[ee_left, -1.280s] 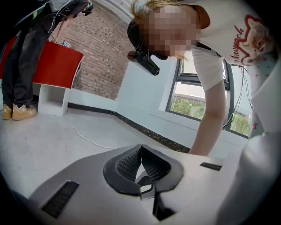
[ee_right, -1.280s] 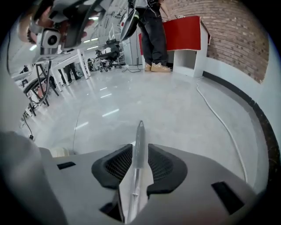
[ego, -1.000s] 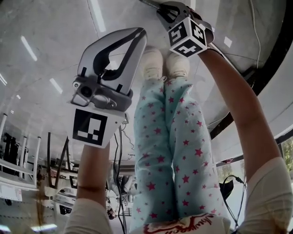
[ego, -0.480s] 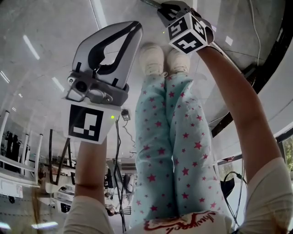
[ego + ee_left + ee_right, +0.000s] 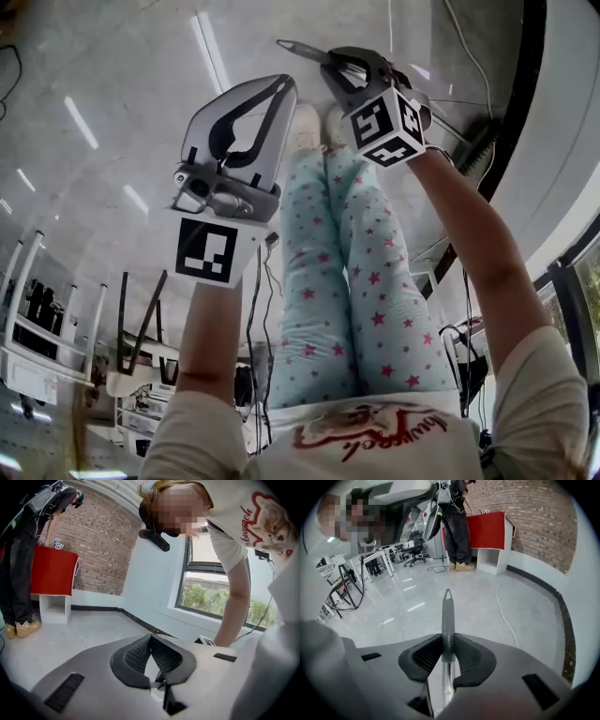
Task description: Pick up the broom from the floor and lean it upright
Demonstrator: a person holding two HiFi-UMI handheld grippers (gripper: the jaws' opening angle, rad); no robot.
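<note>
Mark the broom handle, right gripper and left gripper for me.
broom handle [image 5: 447, 613]: right gripper view, grey shaft just short of its pointed end.
right gripper [image 5: 448, 641]: right gripper view, between the pads clamping the handle.
left gripper [image 5: 150, 637]: left gripper view, where the closed pads meet.

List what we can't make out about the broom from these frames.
- Broom head: right gripper view shows only the grey handle end clamped in the right gripper; the rest runs under the gripper body.
- Head view: the marker cube covers the handle behind the grip; a dark shape at right may be the bristles, too small to tell.
- Left gripper view: broom out of frame.
</note>
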